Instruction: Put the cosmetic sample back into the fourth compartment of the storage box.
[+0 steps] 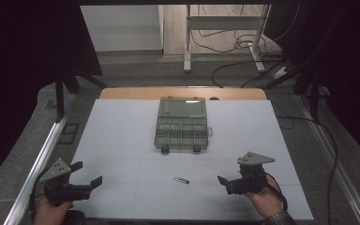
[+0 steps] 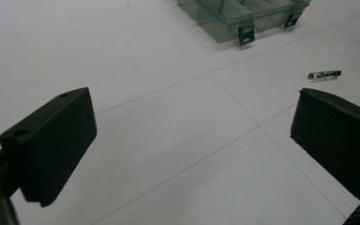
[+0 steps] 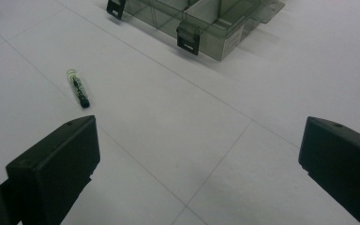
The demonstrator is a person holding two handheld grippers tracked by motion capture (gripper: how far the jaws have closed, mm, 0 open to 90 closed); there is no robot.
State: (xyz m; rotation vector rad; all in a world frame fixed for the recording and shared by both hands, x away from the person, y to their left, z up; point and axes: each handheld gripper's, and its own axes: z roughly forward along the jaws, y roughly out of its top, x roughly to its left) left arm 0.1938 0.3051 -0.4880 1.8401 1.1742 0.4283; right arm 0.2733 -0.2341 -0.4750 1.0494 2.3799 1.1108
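A small clear tube with a dark cap [image 1: 181,180] lies on the white table top [image 1: 122,136], between my two grippers. Behind it stands an open smoky-clear compartment box [image 1: 182,126] with its lid tipped back. At the front left my left gripper [image 1: 86,174] is open and empty; its own view shows the tube [image 2: 324,74] ahead to the right and the box [image 2: 243,16] beyond. My right gripper [image 1: 229,177], front right, is open too. Its view has the tube [image 3: 78,87] ahead on the left and the box's latches [image 3: 188,40] farther off.
A wooden strip [image 1: 183,93] runs along the table's far edge. Metal rails [image 1: 37,164] flank both sides. Beyond the table, cables [image 1: 243,44] and a desk frame [image 1: 225,28] stand on the floor. A checked sleeve [image 1: 277,219] enters at bottom right.
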